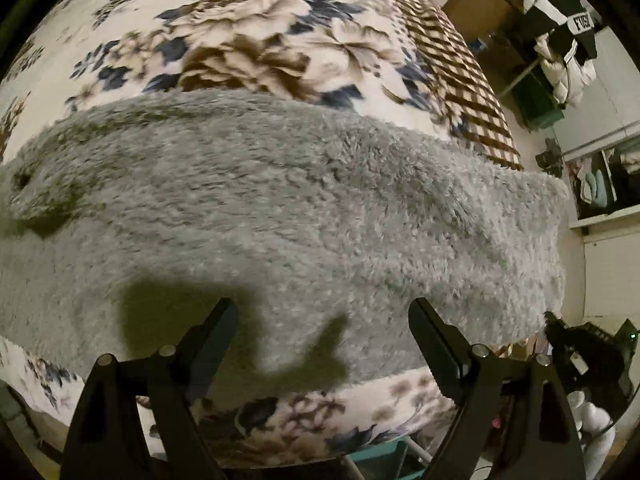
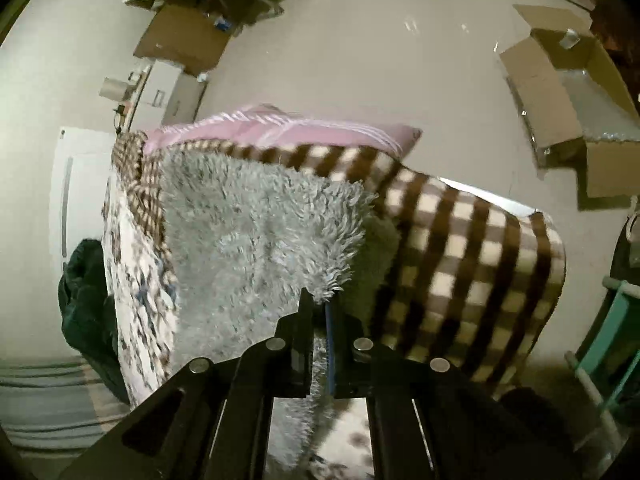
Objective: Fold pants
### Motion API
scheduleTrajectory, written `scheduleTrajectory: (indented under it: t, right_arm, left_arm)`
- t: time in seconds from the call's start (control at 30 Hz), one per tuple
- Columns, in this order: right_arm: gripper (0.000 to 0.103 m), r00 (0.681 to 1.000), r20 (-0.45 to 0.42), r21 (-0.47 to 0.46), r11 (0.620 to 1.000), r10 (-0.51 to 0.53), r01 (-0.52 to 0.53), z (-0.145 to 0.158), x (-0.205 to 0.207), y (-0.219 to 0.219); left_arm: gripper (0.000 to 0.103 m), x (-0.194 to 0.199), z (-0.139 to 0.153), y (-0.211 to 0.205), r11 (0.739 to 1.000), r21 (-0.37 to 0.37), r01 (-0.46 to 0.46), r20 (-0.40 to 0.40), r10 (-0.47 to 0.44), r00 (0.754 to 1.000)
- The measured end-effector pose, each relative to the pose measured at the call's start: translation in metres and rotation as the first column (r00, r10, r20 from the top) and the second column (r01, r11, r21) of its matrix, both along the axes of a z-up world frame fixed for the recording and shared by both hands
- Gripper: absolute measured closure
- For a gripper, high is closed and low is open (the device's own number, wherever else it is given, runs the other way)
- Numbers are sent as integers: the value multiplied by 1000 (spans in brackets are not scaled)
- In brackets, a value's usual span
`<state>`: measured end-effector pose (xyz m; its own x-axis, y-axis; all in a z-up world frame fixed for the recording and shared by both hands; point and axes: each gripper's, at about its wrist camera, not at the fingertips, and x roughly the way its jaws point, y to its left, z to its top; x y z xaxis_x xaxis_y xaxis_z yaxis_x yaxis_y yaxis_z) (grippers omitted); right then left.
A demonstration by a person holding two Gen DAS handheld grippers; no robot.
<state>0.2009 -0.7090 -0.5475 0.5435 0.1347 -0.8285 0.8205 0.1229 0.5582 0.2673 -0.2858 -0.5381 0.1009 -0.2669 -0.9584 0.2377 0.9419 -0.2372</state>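
Fluffy grey pants (image 1: 304,216) stretched flat across the floral blanket (image 1: 248,40), reaching from the left side toward the right edge where the brown checked border (image 1: 460,76) begins. Left gripper (image 1: 322,320) hovering over the near edge of the pants, jaws spread wide, nothing between them, only a shadow on the pile. Right gripper (image 2: 320,304) clamped together on a corner of the same pants (image 2: 256,232) at the blanket's checked edge (image 2: 460,256), a tuft of fleece pinched between the pads. Pink pillow (image 2: 280,128) just beyond, cardboard boxes (image 2: 560,92) on the floor well apart.

Risks from here, as a judgement: thin bite on long, slippery pile, so a quick lift likely to pull the corner free. Only one corner held, so the fold apt to drag skewed. Corner close to the blanket's edge, so a slip could send fabric over the side. Blanket possibly snagging in the left jaws too.
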Motion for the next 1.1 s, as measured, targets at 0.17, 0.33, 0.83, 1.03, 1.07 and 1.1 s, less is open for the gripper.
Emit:
scheduleTrajectory:
  t: [0.17,0.33,0.83,1.03,1.07,1.1]
  right_arm:
    - [29,999,44,69,998,3,-6,-31,-17,-12]
    - [26,994,113,128,991,10,-24,-70,-17,-23]
    - [71,936,348,109,990,49,-93,-91,28,-39]
    - [59,916,400,94,992,43,-88,-94,39,-48]
    - [53,912,407,137,984,46,-111,-105,43,-46]
    - [49,898,439,165,979,34,-118,-111,45,-45]
  left_arm:
    - [17,6,-13,-25,998,2,61,-6,-61,998]
    - [17,13,-47,-51,985,45,167,-11,-167,986]
    - [0,31,-87,-61,982,44,183,-65,-179,982]
    - [0,29,-81,-52,992,-17,125,-65,-126,990]
    - [0,29,-81,-51,992,-20,121,-68,-123,990]
    - [0,30,-82,-52,993,-20,120,-72,-121,990]
